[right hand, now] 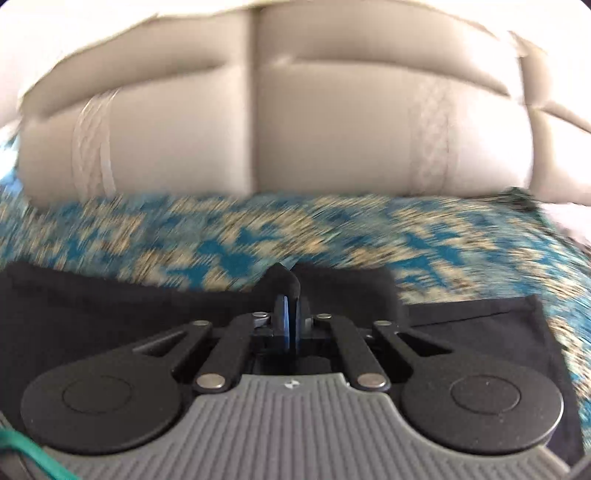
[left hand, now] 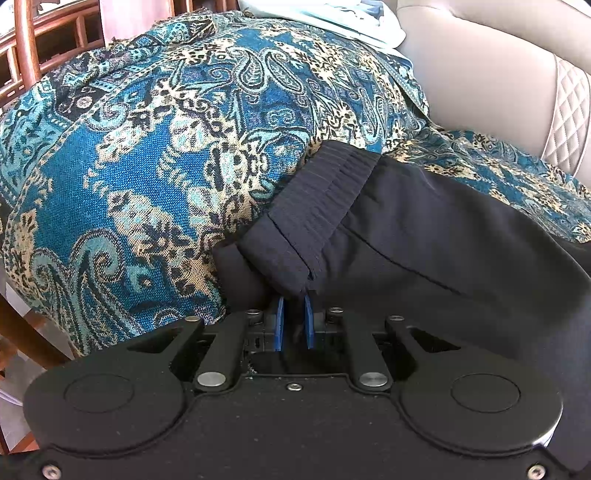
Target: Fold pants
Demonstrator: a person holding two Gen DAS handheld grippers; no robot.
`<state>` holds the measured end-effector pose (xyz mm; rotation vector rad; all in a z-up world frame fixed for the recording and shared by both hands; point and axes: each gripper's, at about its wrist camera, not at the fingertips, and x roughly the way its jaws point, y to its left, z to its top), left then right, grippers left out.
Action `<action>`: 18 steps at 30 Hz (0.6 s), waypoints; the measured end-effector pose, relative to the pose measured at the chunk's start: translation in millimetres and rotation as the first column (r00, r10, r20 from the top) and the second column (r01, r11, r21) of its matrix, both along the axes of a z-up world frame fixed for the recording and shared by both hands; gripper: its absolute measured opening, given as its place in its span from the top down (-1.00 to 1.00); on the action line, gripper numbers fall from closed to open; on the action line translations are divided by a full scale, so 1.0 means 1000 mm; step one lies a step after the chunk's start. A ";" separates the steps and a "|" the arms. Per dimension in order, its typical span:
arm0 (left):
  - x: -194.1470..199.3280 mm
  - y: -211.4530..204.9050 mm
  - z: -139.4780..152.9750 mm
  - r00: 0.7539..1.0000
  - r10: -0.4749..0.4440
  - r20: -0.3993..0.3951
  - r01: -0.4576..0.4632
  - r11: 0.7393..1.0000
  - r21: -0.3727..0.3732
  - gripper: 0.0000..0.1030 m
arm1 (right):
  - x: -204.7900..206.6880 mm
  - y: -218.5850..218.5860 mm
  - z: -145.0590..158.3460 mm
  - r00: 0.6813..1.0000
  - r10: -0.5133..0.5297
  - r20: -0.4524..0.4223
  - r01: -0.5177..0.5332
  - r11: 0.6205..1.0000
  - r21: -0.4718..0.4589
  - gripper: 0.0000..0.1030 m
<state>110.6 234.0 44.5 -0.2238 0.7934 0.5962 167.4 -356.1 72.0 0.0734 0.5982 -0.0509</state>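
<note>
Dark navy pants lie on a blue and cream paisley cloth spread over a sofa seat. Their ribbed waistband points up and left. My left gripper is shut on the waistband's near corner, its blue pads pinching the fabric. In the right wrist view, my right gripper is shut on a fold of the same dark pants, which spread below and to both sides of the fingers. This view is motion-blurred.
The beige sofa backrest rises right behind the paisley cloth. A pale folded cloth lies at the far top of the left wrist view. Wooden chair frames stand at the far left.
</note>
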 end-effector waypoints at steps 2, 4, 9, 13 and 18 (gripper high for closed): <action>-0.001 0.001 0.000 1.000 -0.001 0.004 0.001 1.000 -0.005 0.75 | -0.009 -0.020 0.010 0.993 -0.107 0.047 0.107 0.994 0.017 0.91; -0.002 0.000 0.000 1.000 0.003 0.008 -0.003 1.000 -0.009 0.75 | -0.024 -0.044 0.019 0.969 -0.231 0.088 0.227 0.973 0.049 0.91; -0.003 0.000 -0.001 1.000 0.004 0.011 -0.004 1.000 -0.014 0.75 | -0.073 -0.107 0.021 0.844 -0.526 0.106 0.514 0.849 0.124 0.91; -0.002 0.000 0.000 1.000 -0.011 -0.003 0.011 1.000 -0.013 0.72 | -0.110 -0.147 0.002 0.763 -0.646 0.022 0.633 0.753 0.179 0.90; 0.002 0.005 0.002 0.999 -0.024 -0.024 0.023 0.999 -0.037 0.73 | -0.132 -0.158 -0.028 0.749 -0.660 -0.058 0.656 0.726 0.207 0.89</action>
